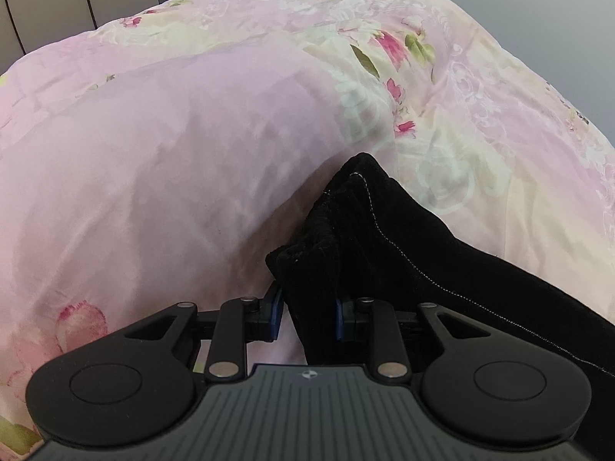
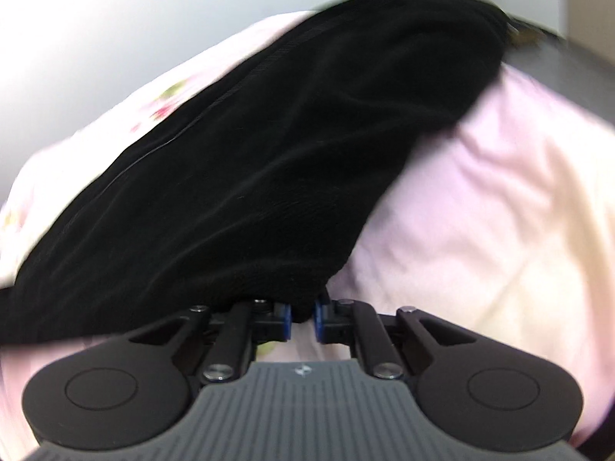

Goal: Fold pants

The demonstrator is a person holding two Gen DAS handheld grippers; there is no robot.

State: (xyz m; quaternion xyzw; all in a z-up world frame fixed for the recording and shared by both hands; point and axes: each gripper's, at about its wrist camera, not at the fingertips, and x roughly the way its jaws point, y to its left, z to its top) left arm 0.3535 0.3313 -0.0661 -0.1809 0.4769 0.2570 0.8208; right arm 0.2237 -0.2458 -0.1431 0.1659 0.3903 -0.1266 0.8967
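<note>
The black pants (image 1: pixel 384 238) lay across the pink flowered quilt (image 1: pixel 173 161). The left gripper (image 1: pixel 309 307) was clamped on the bunched waistband, likely to anchor that end. The right gripper (image 2: pixel 301 317), jaws nearly together, seemed to pinch a near fold, though blur made this uncertain.

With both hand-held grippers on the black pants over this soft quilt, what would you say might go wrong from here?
1. The right hand-held gripper pinches only a small edge of the pants, so the fabric might slip out under tension.
2. The left hand-held gripper holds a bunched ribbed band, which could fold in crooked.
3. The pink floral quilt is puffy and uneven, so creases may not lie flat, and a pad could snag it.
</note>
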